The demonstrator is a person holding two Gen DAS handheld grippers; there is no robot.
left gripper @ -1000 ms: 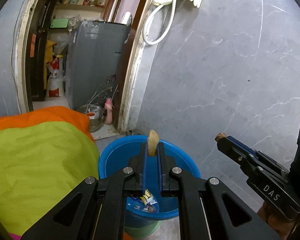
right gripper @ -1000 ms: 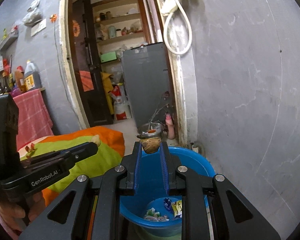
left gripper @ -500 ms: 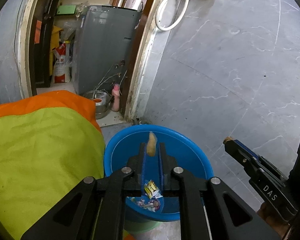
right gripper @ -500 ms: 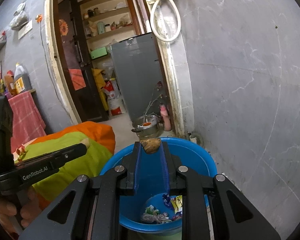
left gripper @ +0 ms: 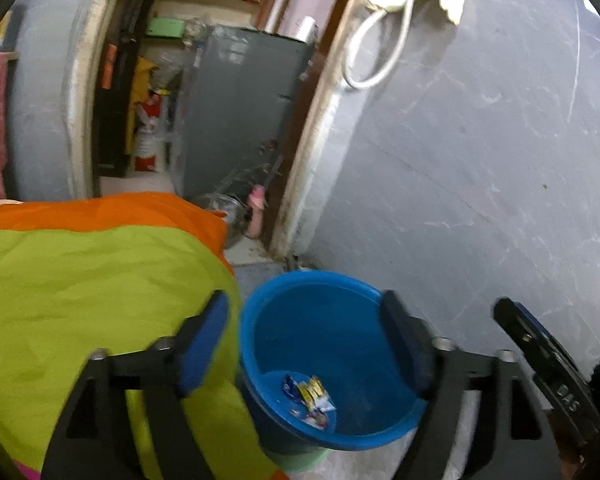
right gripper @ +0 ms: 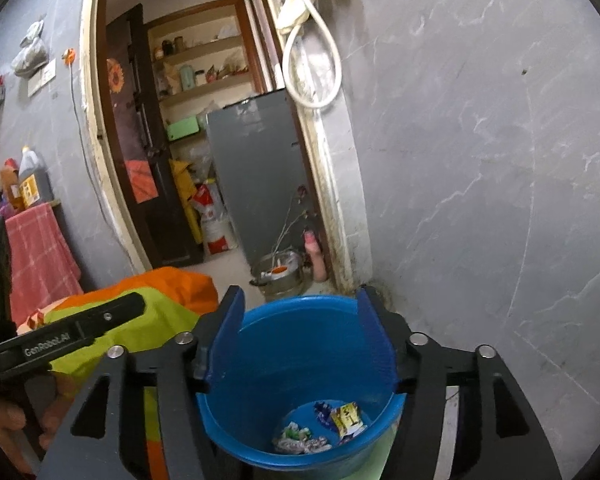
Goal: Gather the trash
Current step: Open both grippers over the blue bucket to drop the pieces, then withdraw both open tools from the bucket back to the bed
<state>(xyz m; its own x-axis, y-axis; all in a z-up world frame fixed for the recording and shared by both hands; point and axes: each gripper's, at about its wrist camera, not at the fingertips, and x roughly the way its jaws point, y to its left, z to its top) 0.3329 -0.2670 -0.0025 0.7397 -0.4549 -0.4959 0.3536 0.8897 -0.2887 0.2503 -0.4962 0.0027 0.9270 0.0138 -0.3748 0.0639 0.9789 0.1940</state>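
A blue plastic bucket point(left gripper: 320, 320) stands on the floor by the grey wall; it also shows in the right wrist view point(right gripper: 300, 344). Crumpled wrappers point(left gripper: 310, 398) lie on its bottom, seen too in the right wrist view point(right gripper: 324, 428). My left gripper point(left gripper: 306, 336) is open and empty above the bucket's rim. My right gripper point(right gripper: 298, 332) is open and empty above the bucket too. The right gripper's finger shows in the left wrist view point(left gripper: 540, 356), and the left one in the right wrist view point(right gripper: 72, 332).
A bed with a green and orange cover point(left gripper: 80, 280) lies left of the bucket. A doorway behind leads to a grey fridge point(right gripper: 260, 176), a steel pot point(right gripper: 278, 274) and a pink bottle point(right gripper: 318, 258). The grey marble wall point(right gripper: 480, 180) is on the right.
Both grippers were shut on small brown scraps over the bucket. Both have opened wide, and the scraps are gone from the jaws.
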